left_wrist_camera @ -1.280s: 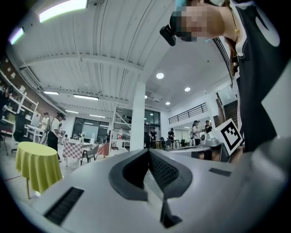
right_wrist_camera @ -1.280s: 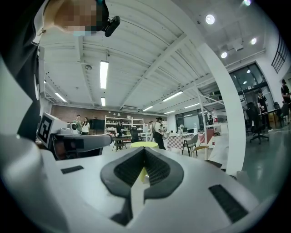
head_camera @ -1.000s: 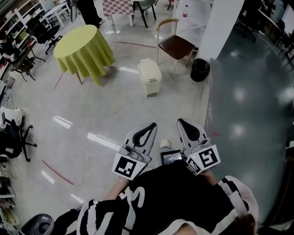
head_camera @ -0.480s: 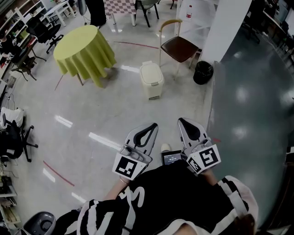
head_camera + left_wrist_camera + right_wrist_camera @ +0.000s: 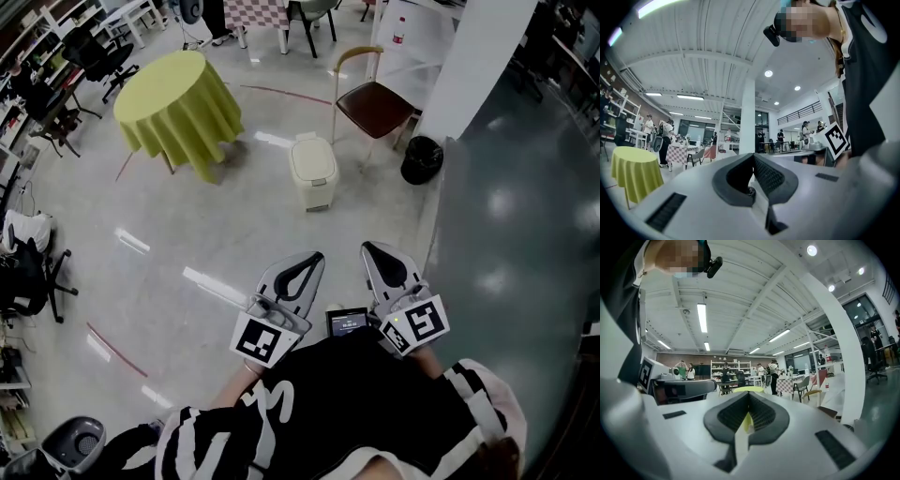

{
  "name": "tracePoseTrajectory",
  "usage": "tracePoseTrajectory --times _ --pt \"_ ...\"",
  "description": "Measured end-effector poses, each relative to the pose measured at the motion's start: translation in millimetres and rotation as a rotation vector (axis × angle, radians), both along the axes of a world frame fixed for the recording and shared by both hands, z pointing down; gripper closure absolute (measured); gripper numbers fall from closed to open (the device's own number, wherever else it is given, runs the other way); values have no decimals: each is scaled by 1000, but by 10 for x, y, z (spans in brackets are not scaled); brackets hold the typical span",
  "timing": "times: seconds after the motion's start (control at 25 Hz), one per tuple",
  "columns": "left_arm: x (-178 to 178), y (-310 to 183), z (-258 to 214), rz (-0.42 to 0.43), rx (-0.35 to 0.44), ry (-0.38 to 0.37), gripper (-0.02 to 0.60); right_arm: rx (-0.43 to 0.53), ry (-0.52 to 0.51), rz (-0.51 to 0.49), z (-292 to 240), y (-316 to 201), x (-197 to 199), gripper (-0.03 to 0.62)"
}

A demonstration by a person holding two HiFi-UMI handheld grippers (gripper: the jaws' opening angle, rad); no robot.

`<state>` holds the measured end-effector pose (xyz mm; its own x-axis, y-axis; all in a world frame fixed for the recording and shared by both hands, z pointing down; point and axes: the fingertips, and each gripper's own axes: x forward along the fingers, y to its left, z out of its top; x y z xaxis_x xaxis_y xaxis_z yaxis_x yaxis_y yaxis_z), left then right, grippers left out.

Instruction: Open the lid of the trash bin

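while left gripper (image 5: 314, 256) and right gripper (image 5: 369, 248) keep jaws closed on nothing, trash bin (image 5: 313, 170) nearer than before.

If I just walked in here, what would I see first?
The round table under a bright yellow-green cloth, upper left, jumps out first. Right of it stands the small cream trash bin, lid down. At the bottom are the white left gripper and right gripper, both shut and empty.
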<state>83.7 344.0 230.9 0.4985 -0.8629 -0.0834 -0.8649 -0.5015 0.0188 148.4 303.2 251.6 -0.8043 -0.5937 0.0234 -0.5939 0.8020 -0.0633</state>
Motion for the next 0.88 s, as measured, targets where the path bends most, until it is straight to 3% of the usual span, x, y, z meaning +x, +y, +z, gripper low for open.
tracePoseTrajectory --times 0.88 --pt "247 -929 139 -76 -35 4 574 -8 5 -96 68 -967 224 588"
